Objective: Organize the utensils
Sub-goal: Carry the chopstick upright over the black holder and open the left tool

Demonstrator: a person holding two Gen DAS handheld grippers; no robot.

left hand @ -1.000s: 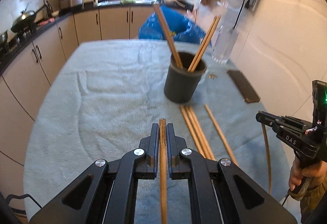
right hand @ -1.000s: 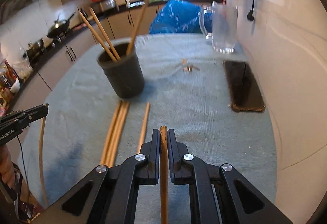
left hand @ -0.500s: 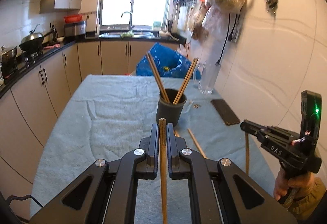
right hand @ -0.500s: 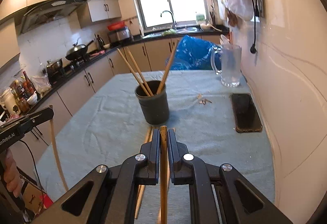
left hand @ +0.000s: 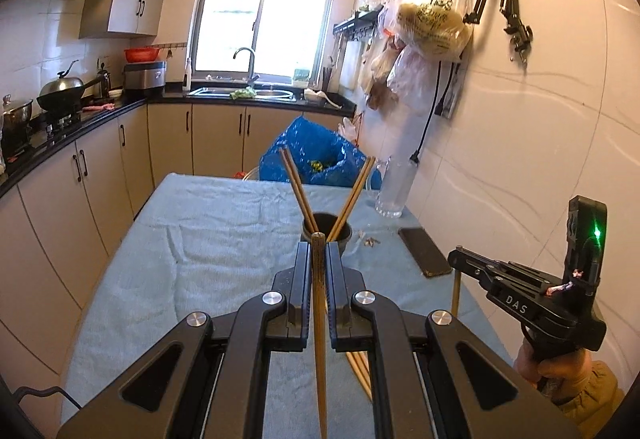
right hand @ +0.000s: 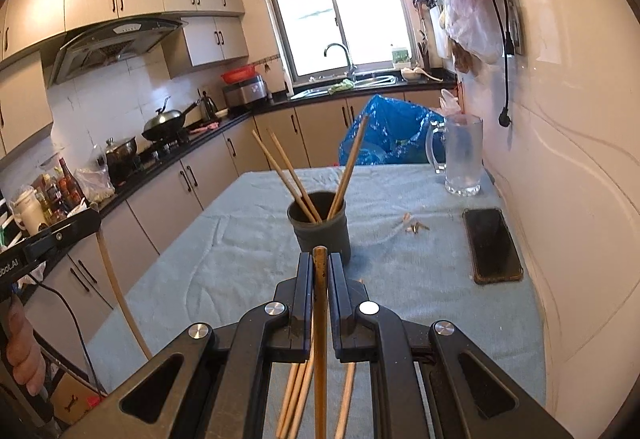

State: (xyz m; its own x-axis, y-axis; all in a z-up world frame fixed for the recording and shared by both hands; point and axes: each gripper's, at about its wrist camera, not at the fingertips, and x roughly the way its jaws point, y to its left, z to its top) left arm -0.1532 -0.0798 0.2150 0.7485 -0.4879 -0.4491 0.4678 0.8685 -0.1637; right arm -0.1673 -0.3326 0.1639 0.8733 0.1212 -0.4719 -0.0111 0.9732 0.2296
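**Each gripper clamps one chopstick above the table**

The left gripper (left hand: pixel 319 259) is closed tight on a wooden chopstick (left hand: pixel 319 339). Ahead, on the blue cloth (left hand: pixel 200 239), a dark holder (right hand: pixel 320 229) keeps what looks like three chopsticks leaning apart. Loose chopsticks (right hand: pixel 296 391) lie before it. The right gripper (right hand: pixel 320 271) pinches a second chopstick (right hand: pixel 320 339). A phone (right hand: pixel 494 245) and glass mug (right hand: pixel 460 155) sit near the wall.

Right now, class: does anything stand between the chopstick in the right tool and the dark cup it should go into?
Nothing visible does. The chopstick points at the cup over bare cloth; only the three chopsticks already inside crowd the opening.
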